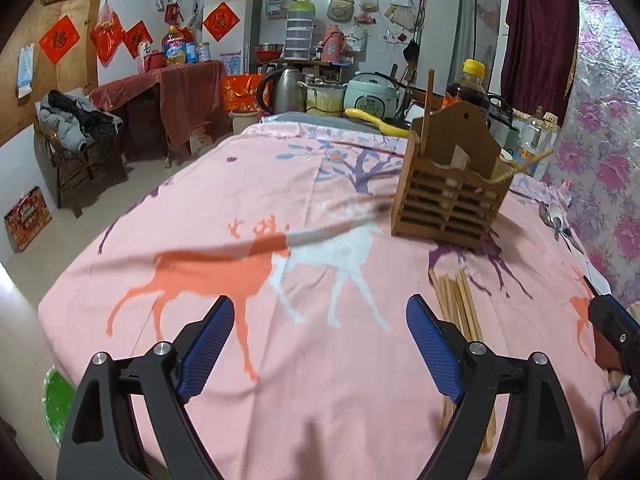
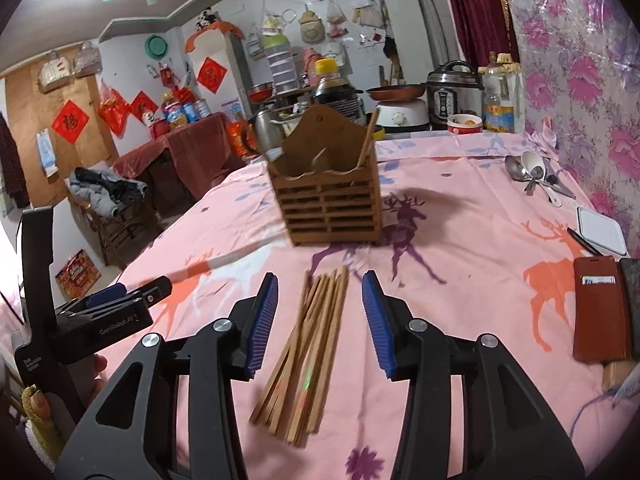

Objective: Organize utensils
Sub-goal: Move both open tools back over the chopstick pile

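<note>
A slatted wooden utensil holder [image 1: 452,196] [image 2: 332,208] stands on the pink deer-print cloth [image 1: 320,360], with one chopstick [image 2: 370,136] upright in it. A loose bundle of wooden chopsticks [image 2: 312,344] [image 1: 456,304] lies on the cloth in front of it. My right gripper [image 2: 320,280] is open and hovers over the bundle without its pads touching it. My left gripper [image 1: 320,304] is wide open and empty, left of the bundle. A blurred long utensil with an orange-red end [image 1: 280,240] [image 2: 224,260] lies ahead of it. Spoons [image 2: 528,172] [image 1: 554,216] lie at the far right.
A red-brown phone case [image 2: 600,308], a white box [image 2: 602,230] and a pen [image 2: 584,242] lie along the right edge by the floral wall. Oil bottles [image 2: 498,100], a pressure cooker [image 2: 450,96] and a kettle [image 1: 286,90] crowd the far end. The cloth drops off at the left.
</note>
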